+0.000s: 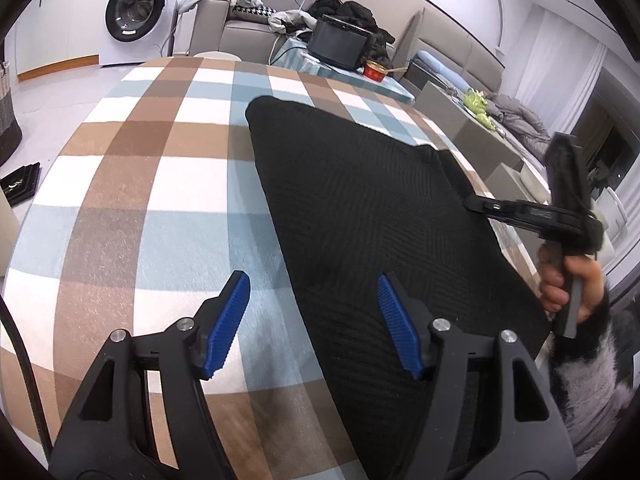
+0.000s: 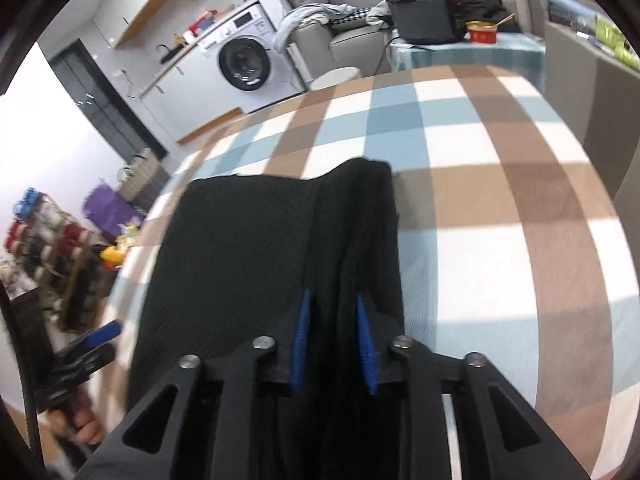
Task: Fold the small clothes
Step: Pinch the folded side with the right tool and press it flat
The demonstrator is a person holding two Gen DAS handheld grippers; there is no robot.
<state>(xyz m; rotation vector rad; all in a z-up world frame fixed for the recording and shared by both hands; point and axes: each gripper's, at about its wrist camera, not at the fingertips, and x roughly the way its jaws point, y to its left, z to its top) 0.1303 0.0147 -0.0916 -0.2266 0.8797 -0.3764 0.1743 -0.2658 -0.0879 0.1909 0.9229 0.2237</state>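
A black knit garment (image 1: 360, 216) lies on a table under a brown, blue and white checked cloth (image 1: 160, 184). My left gripper (image 1: 314, 284) is open, with its blue pads above the garment's left edge near the front. My right gripper (image 2: 332, 308) is shut on a raised fold of the black garment (image 2: 240, 248) at its right side. In the left wrist view the right gripper (image 1: 476, 202) is at the garment's right edge, held by a hand. The left gripper (image 2: 108, 330) shows at the lower left of the right wrist view.
A washing machine (image 1: 136, 12) stands at the back left. A side table with a black box (image 1: 340, 42) and a red bowl (image 1: 376, 70) is behind the table. Sofas with piled clothes line the back wall. A shelf with toys (image 2: 48, 240) is at the left.
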